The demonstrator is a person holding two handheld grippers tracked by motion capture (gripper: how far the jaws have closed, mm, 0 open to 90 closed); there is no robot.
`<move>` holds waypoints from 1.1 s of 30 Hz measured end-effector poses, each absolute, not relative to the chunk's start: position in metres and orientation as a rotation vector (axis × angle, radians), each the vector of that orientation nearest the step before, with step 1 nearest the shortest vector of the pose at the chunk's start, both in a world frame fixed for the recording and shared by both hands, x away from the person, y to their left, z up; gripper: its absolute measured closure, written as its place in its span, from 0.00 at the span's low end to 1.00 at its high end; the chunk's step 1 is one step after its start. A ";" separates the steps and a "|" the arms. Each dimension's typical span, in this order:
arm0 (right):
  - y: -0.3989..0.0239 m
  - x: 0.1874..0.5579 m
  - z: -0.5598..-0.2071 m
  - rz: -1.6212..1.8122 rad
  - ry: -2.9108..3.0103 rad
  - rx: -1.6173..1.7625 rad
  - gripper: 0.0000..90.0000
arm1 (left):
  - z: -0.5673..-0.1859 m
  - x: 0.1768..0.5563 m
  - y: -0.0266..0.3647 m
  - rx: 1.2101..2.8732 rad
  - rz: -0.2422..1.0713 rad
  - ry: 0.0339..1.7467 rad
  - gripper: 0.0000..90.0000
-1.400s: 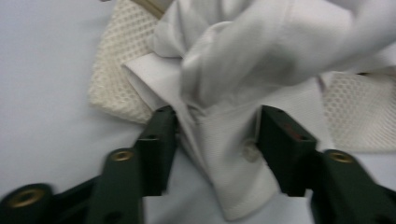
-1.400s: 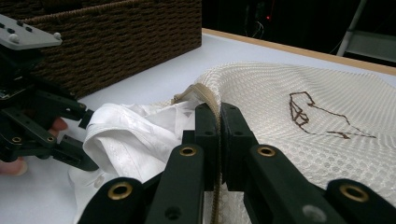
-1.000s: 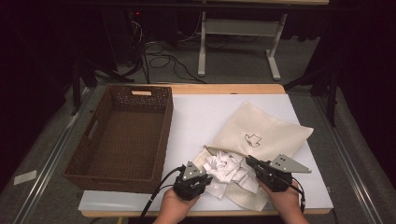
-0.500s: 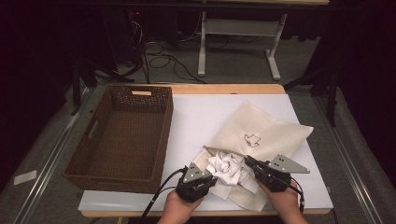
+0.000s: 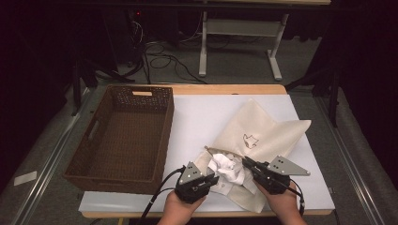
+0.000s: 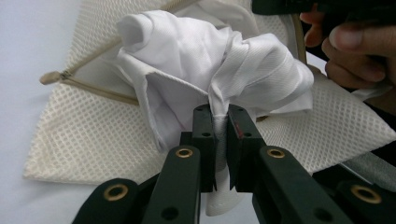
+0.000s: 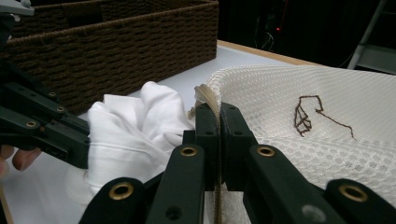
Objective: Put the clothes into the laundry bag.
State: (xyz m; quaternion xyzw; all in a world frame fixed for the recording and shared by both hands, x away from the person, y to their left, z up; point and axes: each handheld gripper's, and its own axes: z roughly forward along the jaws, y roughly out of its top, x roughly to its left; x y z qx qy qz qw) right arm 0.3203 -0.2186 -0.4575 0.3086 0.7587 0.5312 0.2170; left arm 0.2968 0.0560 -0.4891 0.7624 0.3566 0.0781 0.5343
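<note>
A white garment point(image 5: 228, 169) is bunched at the mouth of a cream mesh laundry bag point(image 5: 263, 136), which lies on the white table top point(image 5: 202, 117) to the right of a brown woven basket point(image 5: 123, 136). The bag is spread toward the far right corner, with a small dark stitched figure point(image 5: 250, 140) on its upper face, and its zipped edge point(image 6: 88, 88) runs along the opening beside the cloth.

The left gripper point(image 5: 212, 179) is held at the near edge of the table, just left of the garment. In the left gripper view its jaws are seen closed tight on a fold of the white cloth point(image 6: 219, 70) — the fabric is pinched between the pads and a strip of it hangs down below them.

The right gripper point(image 5: 245, 162) is held on the other side of the bundle. In the right gripper view its jaws are pressed together on the bag's rim point(image 7: 208, 95), the corded edge being clamped between them, with the mesh stretching away to the right and the white garment lying just to the left — the basket wall point(image 7: 116, 42) is seen beyond it
</note>
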 end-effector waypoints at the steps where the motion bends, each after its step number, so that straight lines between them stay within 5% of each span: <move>1: -0.217 0.319 -0.457 1.480 2.104 0.858 0.99 | -0.487 0.297 0.058 1.810 0.186 0.849 0.92; 33: -0.219 0.306 -0.437 1.583 2.052 0.815 0.99 | -0.460 0.282 0.059 1.769 0.249 0.754 0.92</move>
